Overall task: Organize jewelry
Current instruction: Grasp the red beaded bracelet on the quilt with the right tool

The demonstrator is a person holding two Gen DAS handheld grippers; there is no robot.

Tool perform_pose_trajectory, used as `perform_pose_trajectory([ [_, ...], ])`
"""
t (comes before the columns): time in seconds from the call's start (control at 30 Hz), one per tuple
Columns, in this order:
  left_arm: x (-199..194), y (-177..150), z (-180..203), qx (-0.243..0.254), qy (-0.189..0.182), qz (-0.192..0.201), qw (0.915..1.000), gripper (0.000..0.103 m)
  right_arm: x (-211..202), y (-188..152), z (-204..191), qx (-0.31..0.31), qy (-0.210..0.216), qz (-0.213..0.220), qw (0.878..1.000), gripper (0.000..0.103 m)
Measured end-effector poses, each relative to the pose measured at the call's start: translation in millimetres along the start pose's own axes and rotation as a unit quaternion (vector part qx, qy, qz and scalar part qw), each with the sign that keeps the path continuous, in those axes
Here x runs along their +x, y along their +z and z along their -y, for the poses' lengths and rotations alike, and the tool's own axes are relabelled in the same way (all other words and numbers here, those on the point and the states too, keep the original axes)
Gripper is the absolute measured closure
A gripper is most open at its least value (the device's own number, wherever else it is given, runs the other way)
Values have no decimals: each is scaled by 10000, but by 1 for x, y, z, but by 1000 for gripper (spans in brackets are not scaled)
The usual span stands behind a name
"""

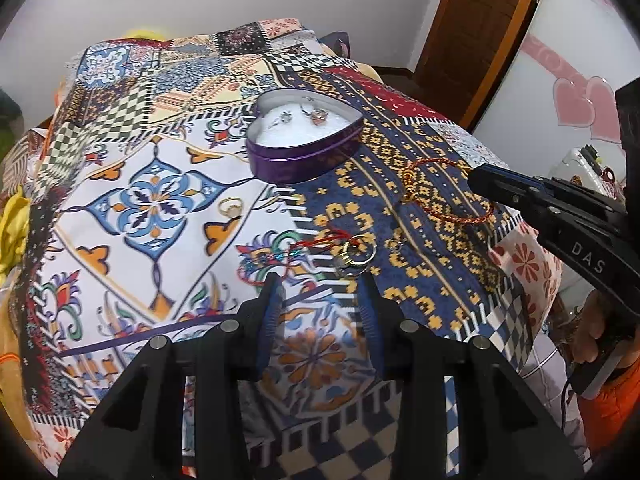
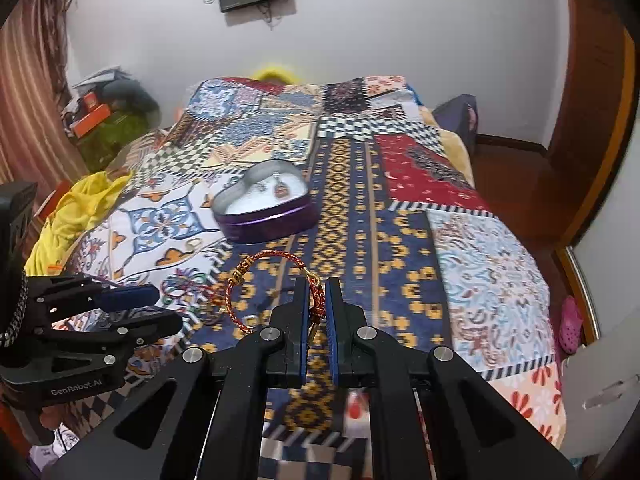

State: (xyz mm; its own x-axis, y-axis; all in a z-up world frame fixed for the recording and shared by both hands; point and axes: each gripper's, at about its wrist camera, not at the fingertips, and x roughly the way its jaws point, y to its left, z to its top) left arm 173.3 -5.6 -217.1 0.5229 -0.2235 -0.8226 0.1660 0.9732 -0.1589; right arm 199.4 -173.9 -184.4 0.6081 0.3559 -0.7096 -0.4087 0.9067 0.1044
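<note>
Across the bed (image 2: 460, 184) lies a patchwork spread that serves as the work surface, so the loose jewelry sits scattered on its near half within reach of both hands. Toward the middle stands a purple heart-shaped tin (image 1: 304, 148), lid off, its white lining already carrying a few small pieces; it is evidently the place the rest should go. Right tongs (image 2: 316, 300) are closed on a red braided bracelet (image 2: 256, 280), pinching it by its near side so that the loop stands up clear of the spread, well short of the tin; held that way it can probably be carried over and dropped in. Left tongs (image 1: 320, 300) stand partly open and grip nothing, poised just above a small heap of rings (image 1: 354, 256) and red thread, likely the next pick. Apart on the white patch lies a single gold ring (image 1: 231, 207).
</note>
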Motion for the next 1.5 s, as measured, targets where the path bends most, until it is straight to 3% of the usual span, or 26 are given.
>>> perform_pose_trajectory([
  [0.53,10,10,33,274,-418,-95,9987,65,9,-14,25,162,-121,-158,9997,96],
  [0.73,23,17,44,362,-292,-109,9989,68,5,-14,28,200,-42,-117,9997,96],
  [0.93,32,26,47,370,-276,-178,9988,83,4,-17,31,215,-2,-133,9997,96],
  [1.2,26,17,55,566,-351,-203,9976,83,3,-14,35,273,30,-76,9996,96],
  [1.5,40,25,51,460,-19,-178,9988,83,4,-16,29,215,115,-101,9997,96],
])
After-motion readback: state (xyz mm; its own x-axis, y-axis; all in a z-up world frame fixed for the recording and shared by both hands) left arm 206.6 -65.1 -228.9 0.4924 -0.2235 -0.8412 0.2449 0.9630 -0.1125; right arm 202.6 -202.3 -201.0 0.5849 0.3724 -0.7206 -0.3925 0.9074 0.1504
